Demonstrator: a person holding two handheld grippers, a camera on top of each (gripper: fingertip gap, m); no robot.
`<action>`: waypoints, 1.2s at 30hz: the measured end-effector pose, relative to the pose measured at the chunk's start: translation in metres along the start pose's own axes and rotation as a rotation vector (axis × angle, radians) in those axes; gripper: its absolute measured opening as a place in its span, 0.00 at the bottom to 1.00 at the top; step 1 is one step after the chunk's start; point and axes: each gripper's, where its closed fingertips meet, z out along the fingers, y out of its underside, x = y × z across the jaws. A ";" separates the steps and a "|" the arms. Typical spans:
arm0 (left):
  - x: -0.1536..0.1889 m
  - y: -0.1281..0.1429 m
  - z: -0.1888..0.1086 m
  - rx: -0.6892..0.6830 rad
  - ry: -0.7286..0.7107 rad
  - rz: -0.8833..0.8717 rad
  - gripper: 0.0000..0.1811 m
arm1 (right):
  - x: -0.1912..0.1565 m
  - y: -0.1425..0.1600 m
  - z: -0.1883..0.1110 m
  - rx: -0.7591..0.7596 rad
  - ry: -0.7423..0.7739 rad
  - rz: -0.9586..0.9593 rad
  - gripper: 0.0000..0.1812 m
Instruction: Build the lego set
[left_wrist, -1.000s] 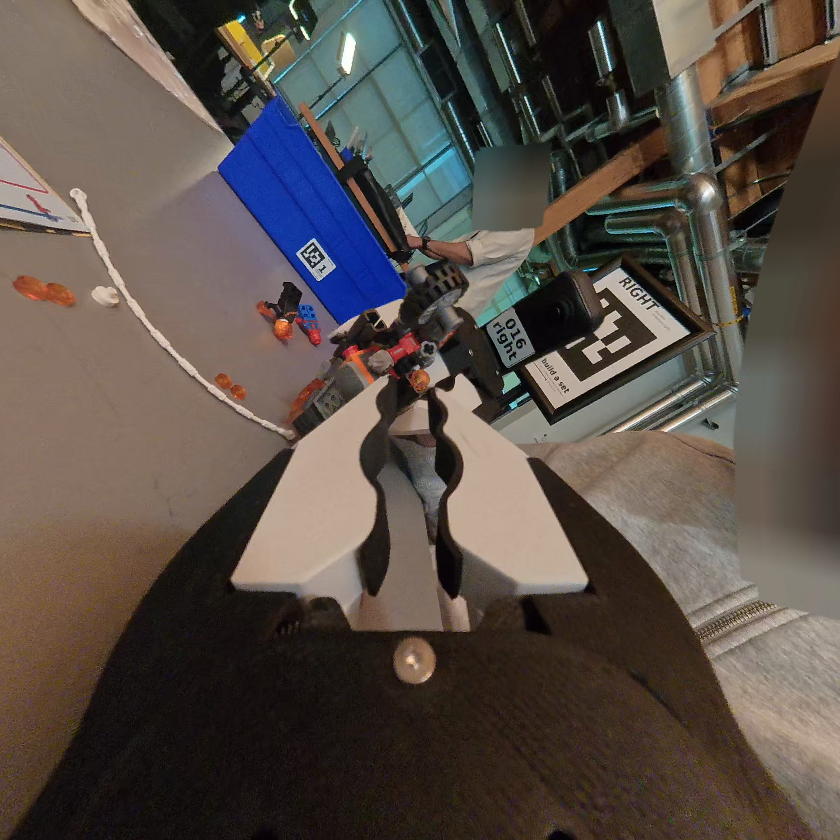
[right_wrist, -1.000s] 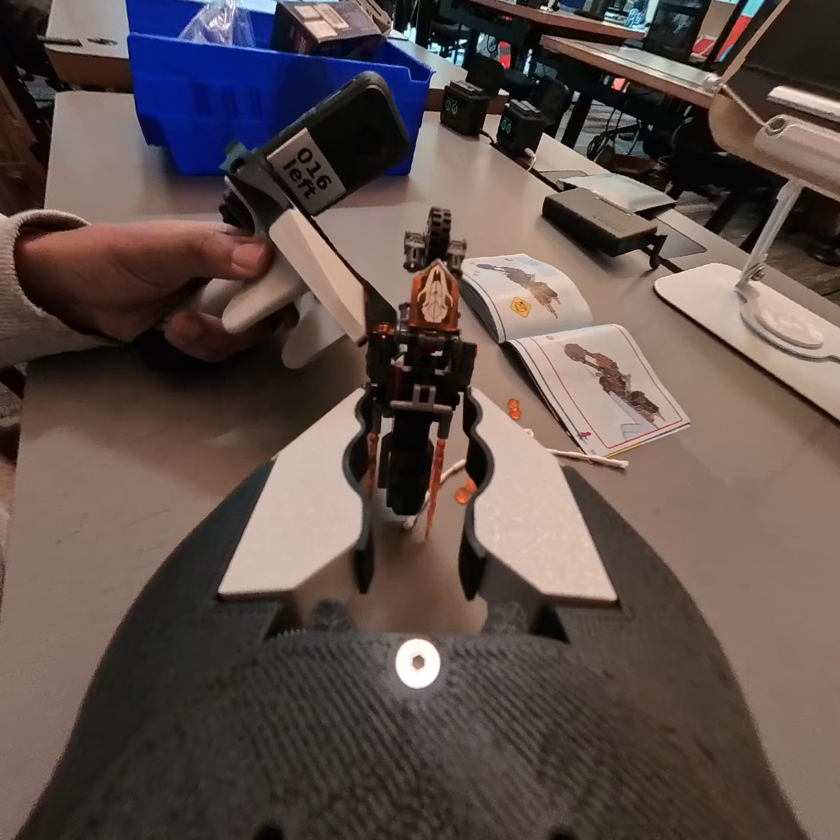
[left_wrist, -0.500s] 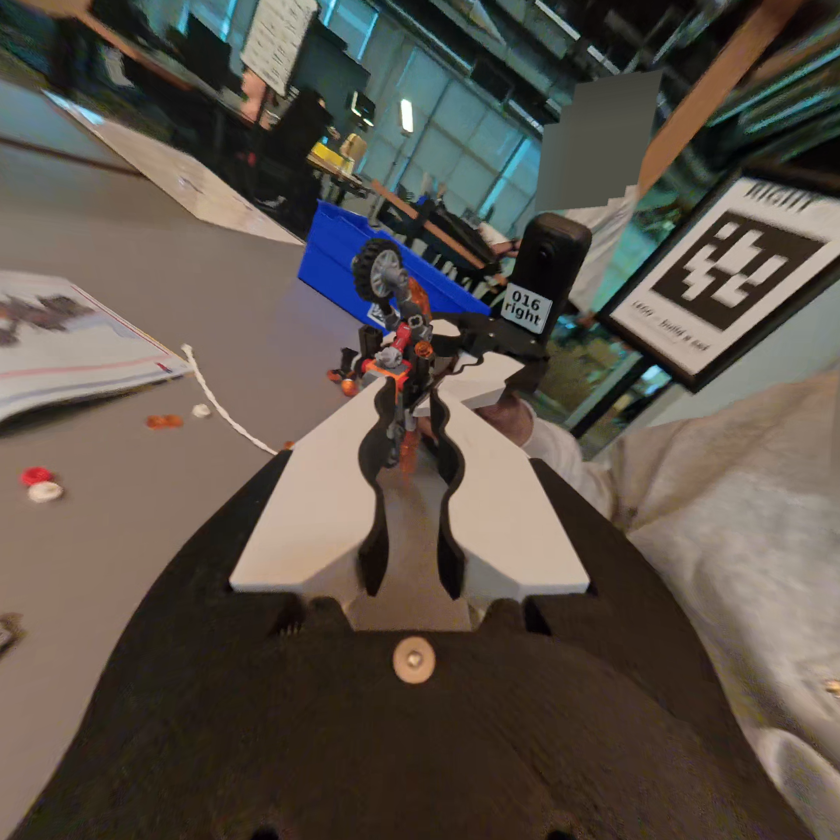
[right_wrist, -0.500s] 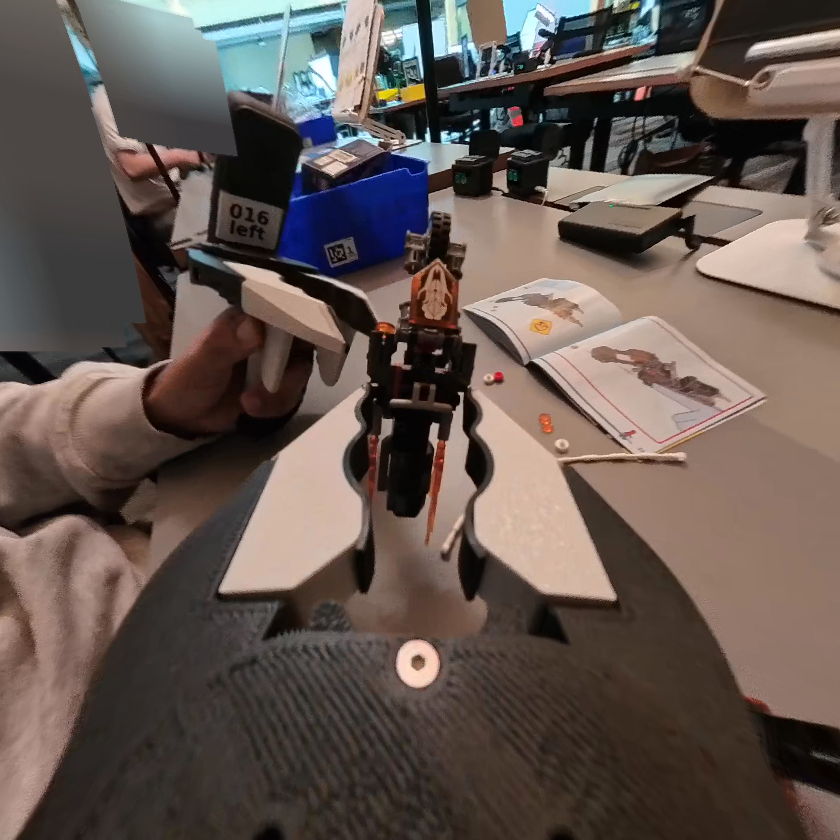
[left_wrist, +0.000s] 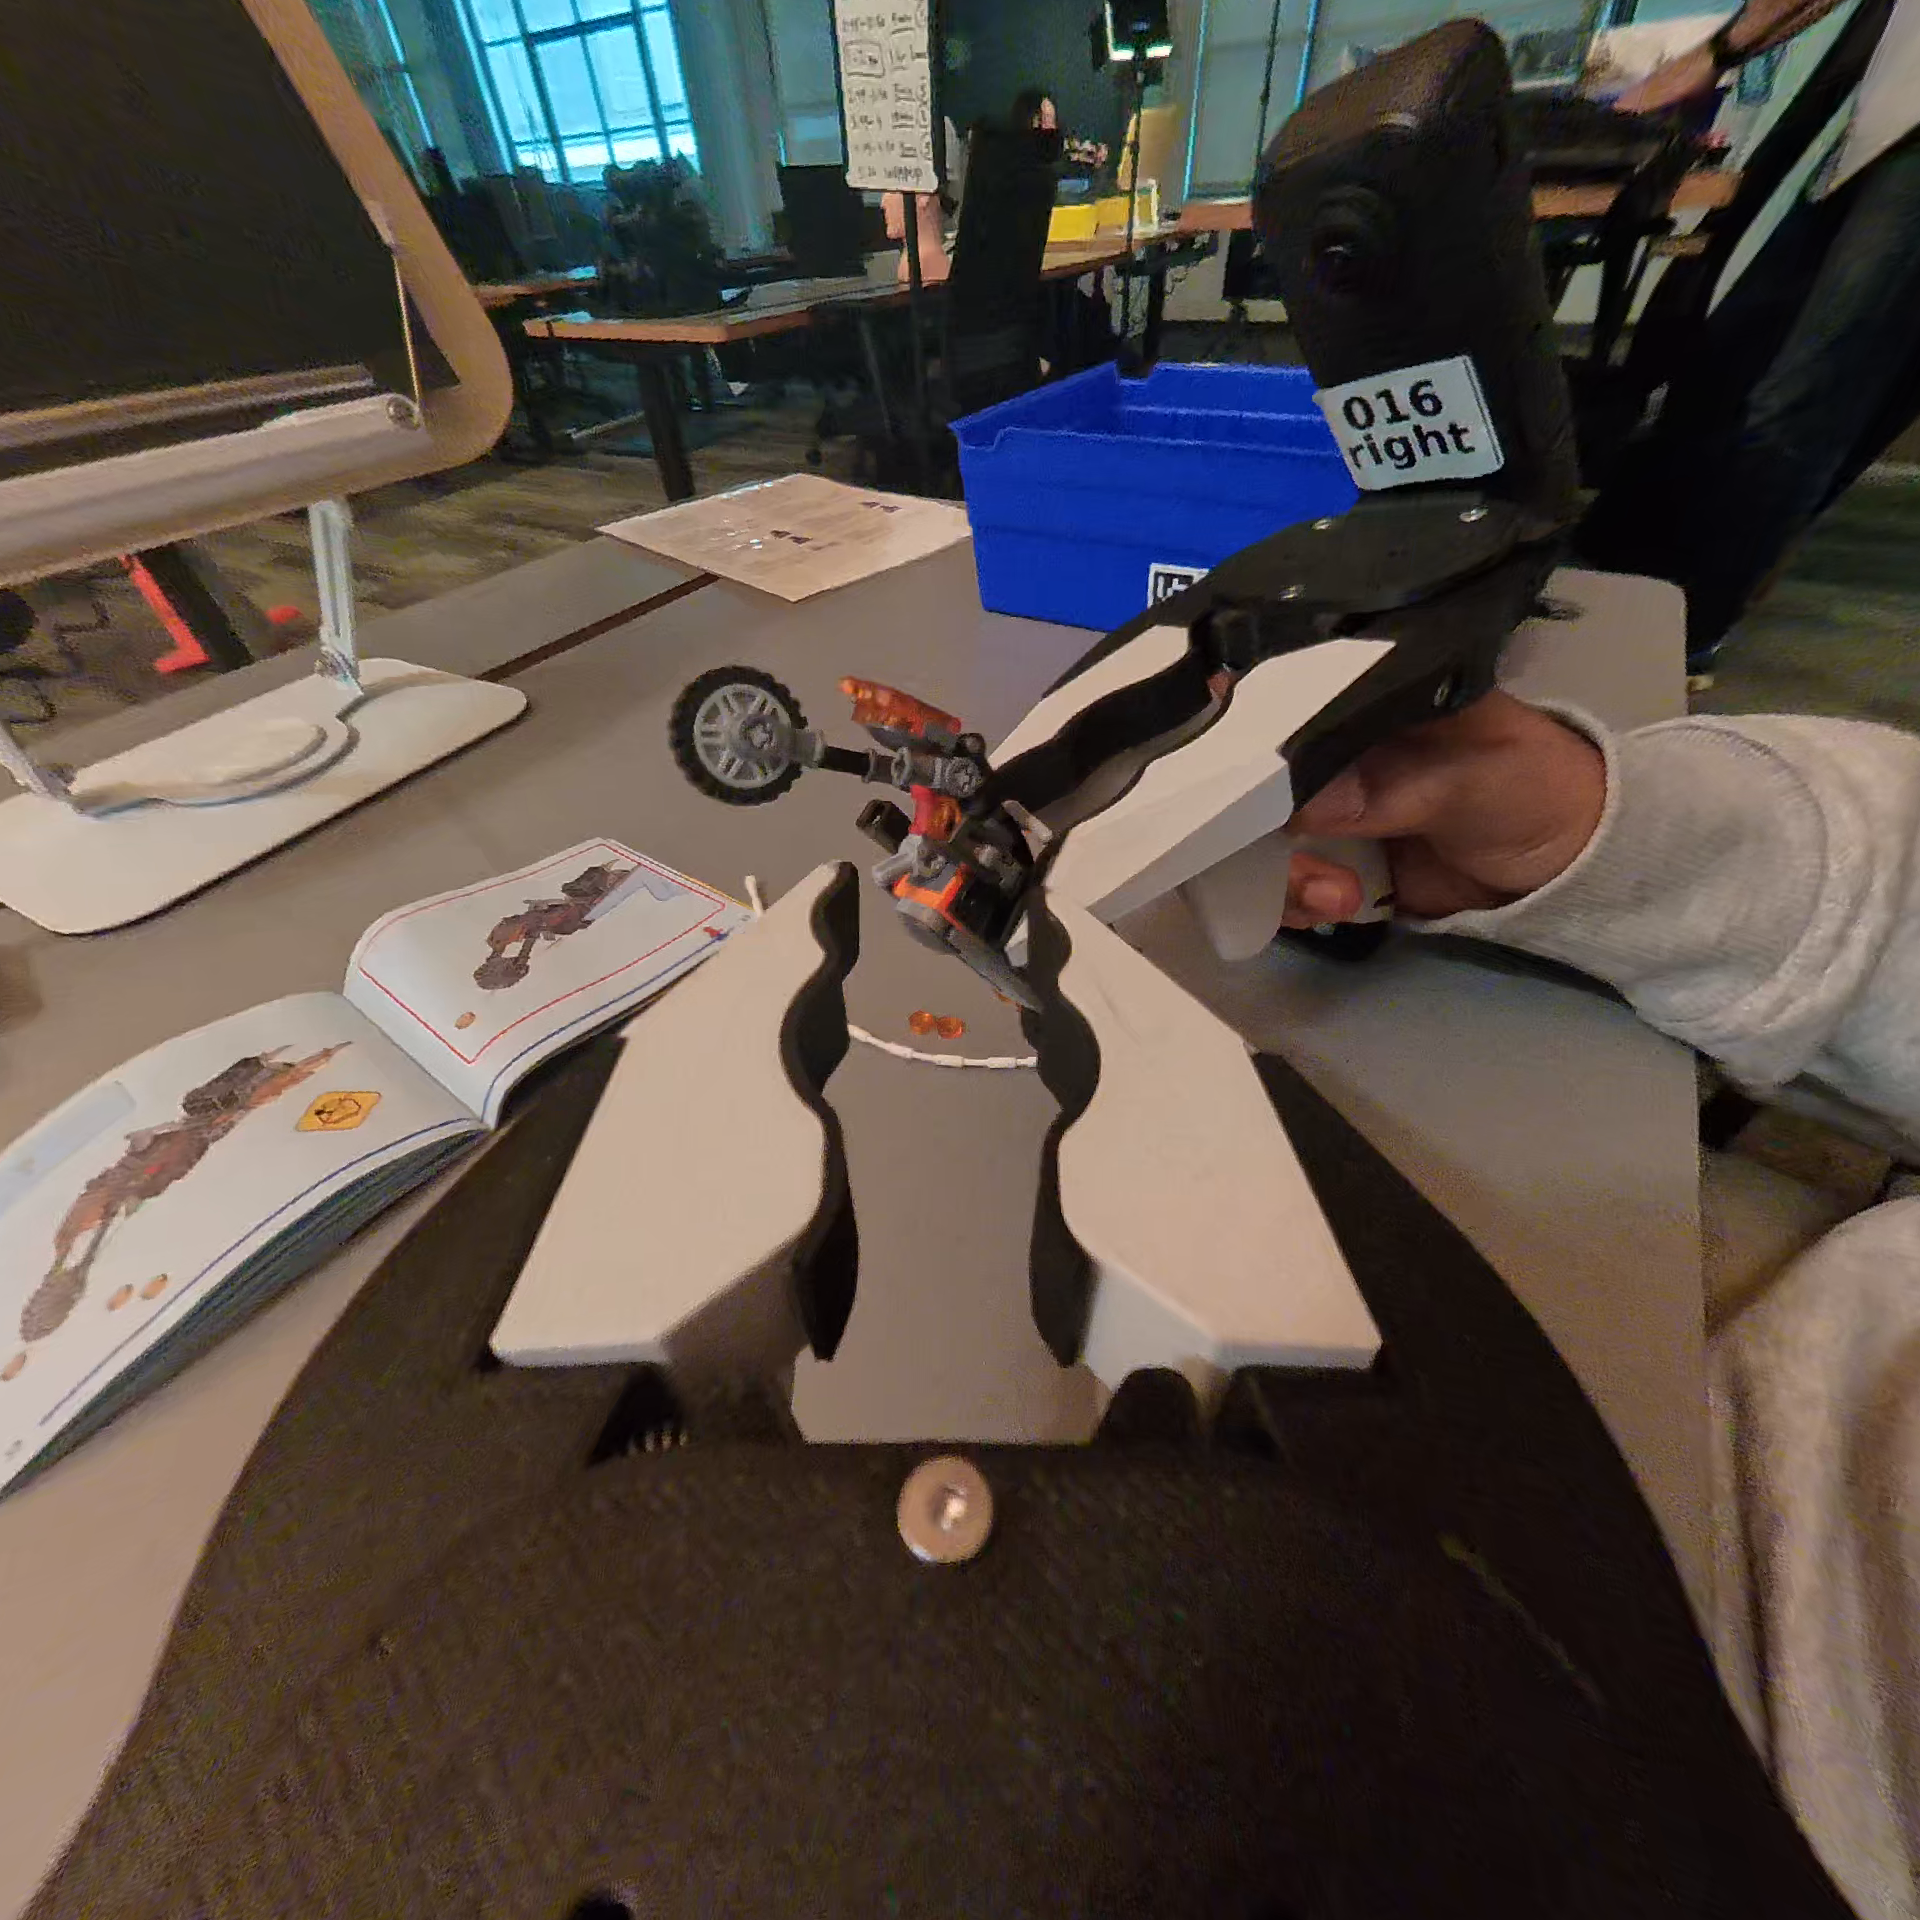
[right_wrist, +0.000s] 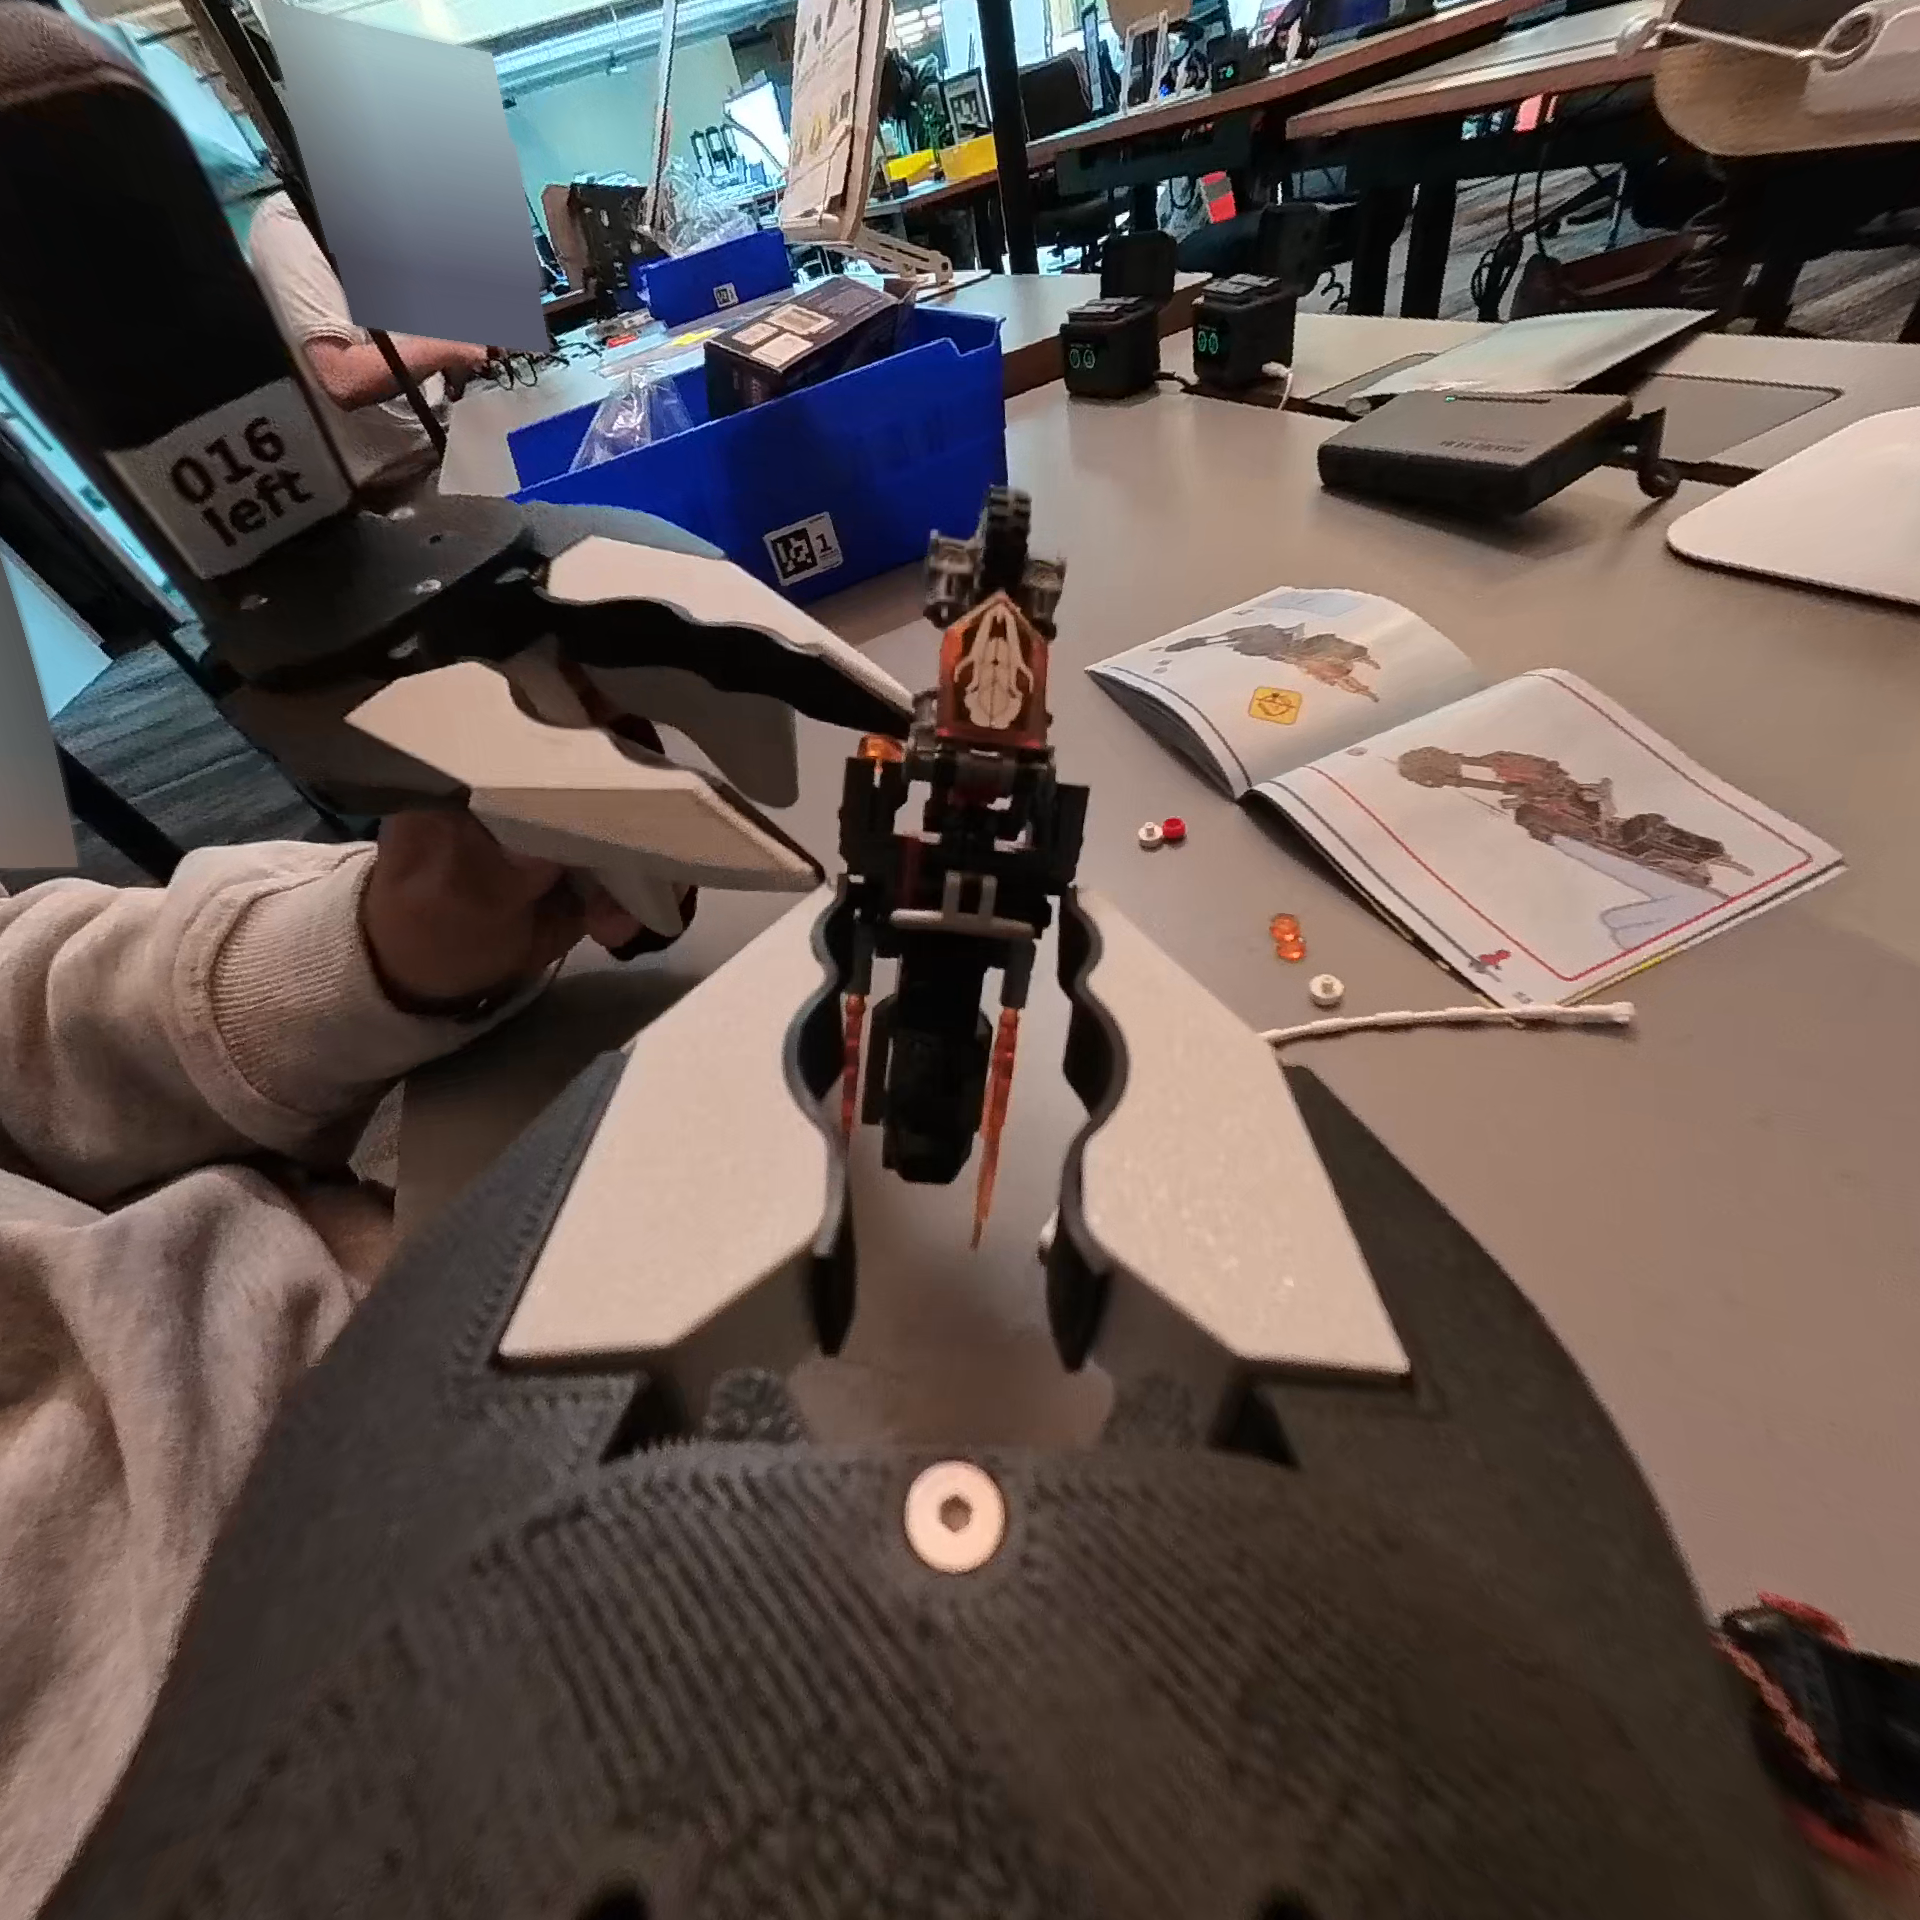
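A black, grey and orange lego motorcycle is held above the grey table, front wheel pointing away. My right gripper is shut on its body, with the rear wheel hanging between the fingers. It comes in from the right in the left wrist view. My left gripper is open, its tips either side of the model's lower end. In the right wrist view the left gripper reaches in from the left, tips close to the model's side. I cannot tell whether they touch it.
An open instruction booklet lies on the table. Near it are orange studs, a red and a white stud, another white stud and a white string. A blue bin and a monitor stand base stand farther back. Only a small space, under 4 cm, lies between the two pairs of fingers.
My left gripper has opened wider and levelled out, its tips now beside the model. Both views have swung upright. The right gripper keeps hold of the motorcycle.
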 end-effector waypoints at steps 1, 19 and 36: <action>0.000 0.000 0.000 0.000 -0.009 0.014 0.16 | 0.000 0.000 0.000 -0.003 0.002 -0.004 0.20; 0.005 0.004 0.003 -0.039 -0.054 0.117 0.08 | 0.002 0.005 0.003 -0.038 0.049 -0.060 0.20; 0.002 0.007 0.005 -0.051 -0.065 0.129 0.11 | 0.004 0.008 0.003 -0.062 0.076 -0.102 0.20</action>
